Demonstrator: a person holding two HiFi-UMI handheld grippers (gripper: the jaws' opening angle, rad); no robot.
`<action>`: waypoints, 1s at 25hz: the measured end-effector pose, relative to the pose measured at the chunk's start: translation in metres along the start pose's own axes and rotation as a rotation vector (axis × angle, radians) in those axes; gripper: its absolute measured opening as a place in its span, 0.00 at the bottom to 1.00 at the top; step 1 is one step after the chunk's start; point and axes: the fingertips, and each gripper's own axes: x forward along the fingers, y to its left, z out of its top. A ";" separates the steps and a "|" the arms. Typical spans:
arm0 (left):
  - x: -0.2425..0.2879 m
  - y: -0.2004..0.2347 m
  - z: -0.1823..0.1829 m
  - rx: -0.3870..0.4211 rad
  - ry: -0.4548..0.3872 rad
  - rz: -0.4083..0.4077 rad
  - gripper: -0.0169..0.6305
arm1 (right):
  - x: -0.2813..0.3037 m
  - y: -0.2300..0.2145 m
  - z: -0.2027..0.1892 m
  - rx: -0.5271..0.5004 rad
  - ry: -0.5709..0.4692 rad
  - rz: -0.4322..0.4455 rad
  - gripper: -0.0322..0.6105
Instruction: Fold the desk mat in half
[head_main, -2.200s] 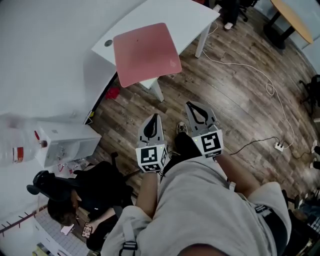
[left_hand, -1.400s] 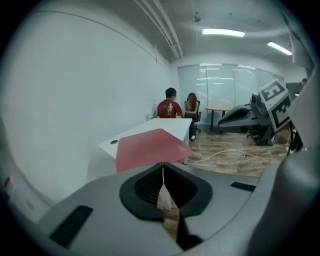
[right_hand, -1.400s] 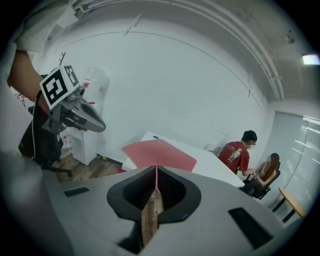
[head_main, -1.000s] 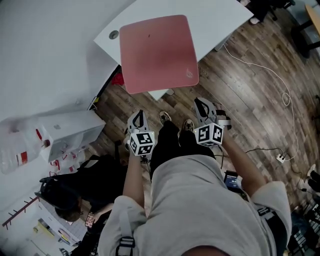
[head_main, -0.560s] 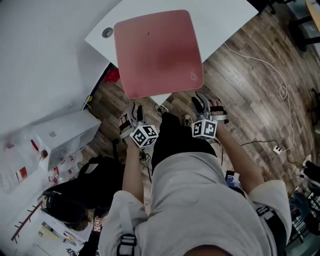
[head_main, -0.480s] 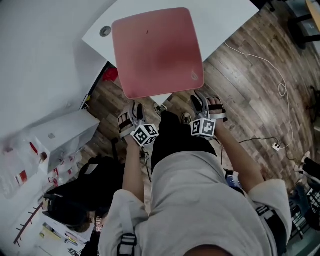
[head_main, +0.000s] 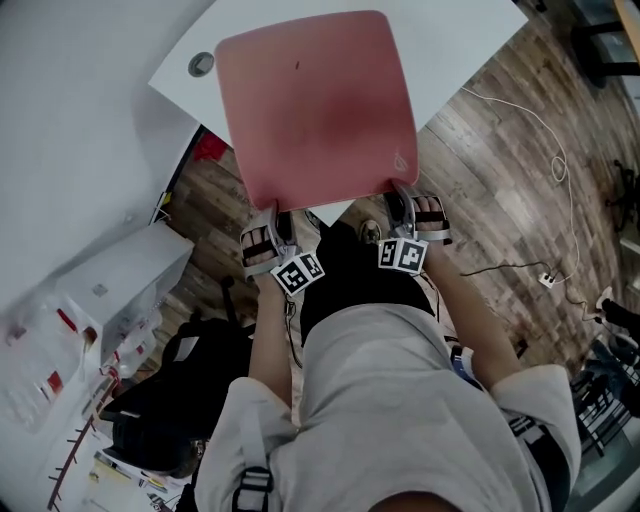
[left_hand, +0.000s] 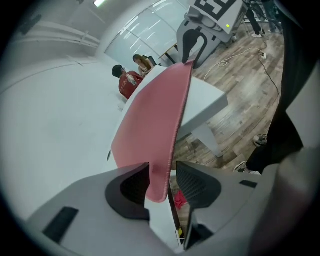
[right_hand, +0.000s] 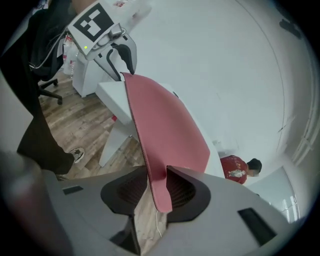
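Note:
A pink desk mat (head_main: 315, 100) lies flat on the white table (head_main: 470, 40), and its near edge hangs over the table's front. My left gripper (head_main: 278, 222) is at the mat's near left corner. In the left gripper view that corner (left_hand: 159, 170) sits between the jaws of the left gripper (left_hand: 162, 182), which have just been opening, with a gap on one side. My right gripper (head_main: 405, 200) is at the near right corner. There the mat (right_hand: 165, 130) runs between the jaws of the right gripper (right_hand: 156, 187), which have just been closing a little but still stand wide.
A round cable hole (head_main: 201, 64) is in the table left of the mat. A white cabinet (head_main: 120, 290) and a black chair (head_main: 170, 400) stand at the left. A cable and power strip (head_main: 545, 280) lie on the wood floor. A person in red (left_hand: 129, 82) sits far off.
Both grippers have moved forward from in front of my legs to the mat's near corners. Their jaws were shut and now stand apart around the mat's edge. The table fills more of the head view.

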 end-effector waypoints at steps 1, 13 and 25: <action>-0.002 0.003 0.000 -0.010 -0.011 0.000 0.29 | -0.002 -0.002 0.001 0.000 -0.004 -0.001 0.27; -0.025 0.049 0.019 -0.098 -0.148 -0.043 0.09 | -0.020 -0.045 0.023 0.081 0.009 -0.019 0.13; 0.011 0.063 0.025 -0.198 -0.055 -0.165 0.09 | 0.005 -0.058 0.022 0.136 0.081 0.121 0.13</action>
